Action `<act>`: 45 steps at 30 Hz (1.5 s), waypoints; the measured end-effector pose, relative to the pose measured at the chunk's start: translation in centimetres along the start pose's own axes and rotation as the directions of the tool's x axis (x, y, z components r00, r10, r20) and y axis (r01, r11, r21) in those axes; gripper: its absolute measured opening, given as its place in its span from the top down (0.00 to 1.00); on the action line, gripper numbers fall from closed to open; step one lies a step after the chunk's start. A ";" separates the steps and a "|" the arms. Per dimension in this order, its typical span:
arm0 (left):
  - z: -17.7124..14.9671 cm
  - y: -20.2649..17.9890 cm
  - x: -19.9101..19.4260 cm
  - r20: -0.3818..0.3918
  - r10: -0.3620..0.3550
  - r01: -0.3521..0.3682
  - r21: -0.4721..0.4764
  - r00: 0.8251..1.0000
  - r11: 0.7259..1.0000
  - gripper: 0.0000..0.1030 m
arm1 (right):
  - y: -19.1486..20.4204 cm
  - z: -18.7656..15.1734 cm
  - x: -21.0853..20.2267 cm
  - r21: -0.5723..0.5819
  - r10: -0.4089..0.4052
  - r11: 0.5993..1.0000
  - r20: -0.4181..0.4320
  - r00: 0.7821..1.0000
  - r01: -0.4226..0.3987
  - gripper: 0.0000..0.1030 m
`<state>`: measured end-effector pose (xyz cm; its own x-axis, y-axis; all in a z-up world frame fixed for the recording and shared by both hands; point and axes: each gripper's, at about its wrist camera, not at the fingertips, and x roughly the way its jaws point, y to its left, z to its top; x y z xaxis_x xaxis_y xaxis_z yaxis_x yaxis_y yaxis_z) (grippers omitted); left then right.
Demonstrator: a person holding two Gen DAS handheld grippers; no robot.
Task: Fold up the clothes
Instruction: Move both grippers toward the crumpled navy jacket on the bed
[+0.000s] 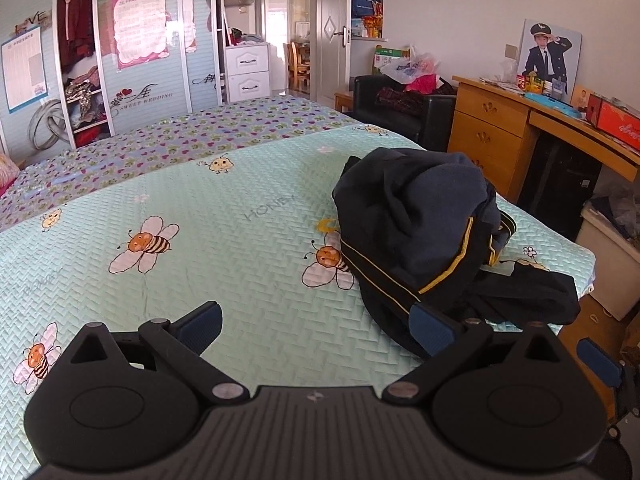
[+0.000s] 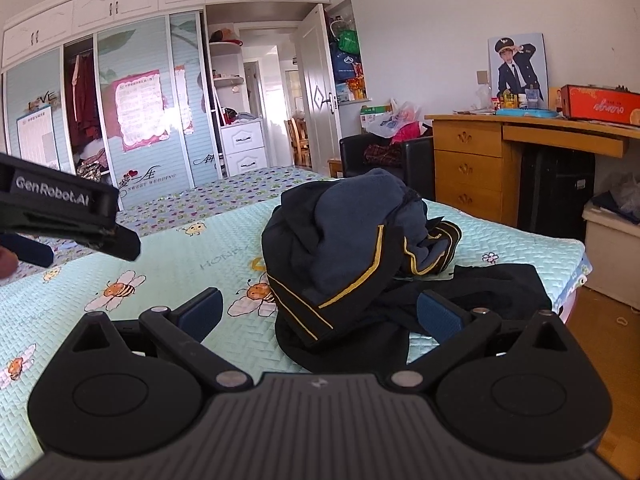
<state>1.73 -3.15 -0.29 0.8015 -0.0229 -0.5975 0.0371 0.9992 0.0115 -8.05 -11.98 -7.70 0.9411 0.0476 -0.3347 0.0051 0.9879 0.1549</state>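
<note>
A crumpled dark navy garment with yellow stripes (image 1: 424, 236) lies in a heap on the bed's right side, also seen as the garment (image 2: 344, 256) in the right wrist view. My left gripper (image 1: 316, 326) hovers open just in front of it, its right finger next to the heap's near edge. My right gripper (image 2: 320, 316) is open too, with the heap's near edge between its fingers and nothing pinched. The left gripper's body (image 2: 68, 216) shows at the left of the right wrist view.
The bed (image 1: 200, 208) has a mint bee-print quilt, bare to the left of the heap. A wooden desk (image 1: 520, 128) and a white bin (image 1: 612, 256) stand to the right, a black armchair (image 1: 400, 108) behind, a wardrobe (image 1: 120, 60) at the far wall.
</note>
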 end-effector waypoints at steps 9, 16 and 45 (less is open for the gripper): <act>-0.4 1.4 6.4 -0.085 -0.024 0.023 -0.011 0.996 1.000 0.00 | 1.7 -2.2 5.4 -0.010 -0.021 1.000 -0.138 0.990 0.020 0.00; -0.6 4.0 12.8 -0.193 -0.018 0.010 -0.042 0.981 0.999 0.04 | 3.4 -3.3 10.0 -0.037 -0.066 0.998 -0.276 0.959 0.058 0.00; -4.9 3.1 2.3 -0.112 0.081 -0.092 -0.099 0.990 0.991 0.03 | 2.3 -1.9 4.3 -0.068 0.009 0.997 -0.318 0.948 -0.032 0.00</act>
<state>0.78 0.03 -5.54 0.7297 0.0618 -0.6810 -0.0964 0.9953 -0.0130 -4.66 -9.27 -10.49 0.7846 0.1006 -0.6118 -0.0479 0.9936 0.1021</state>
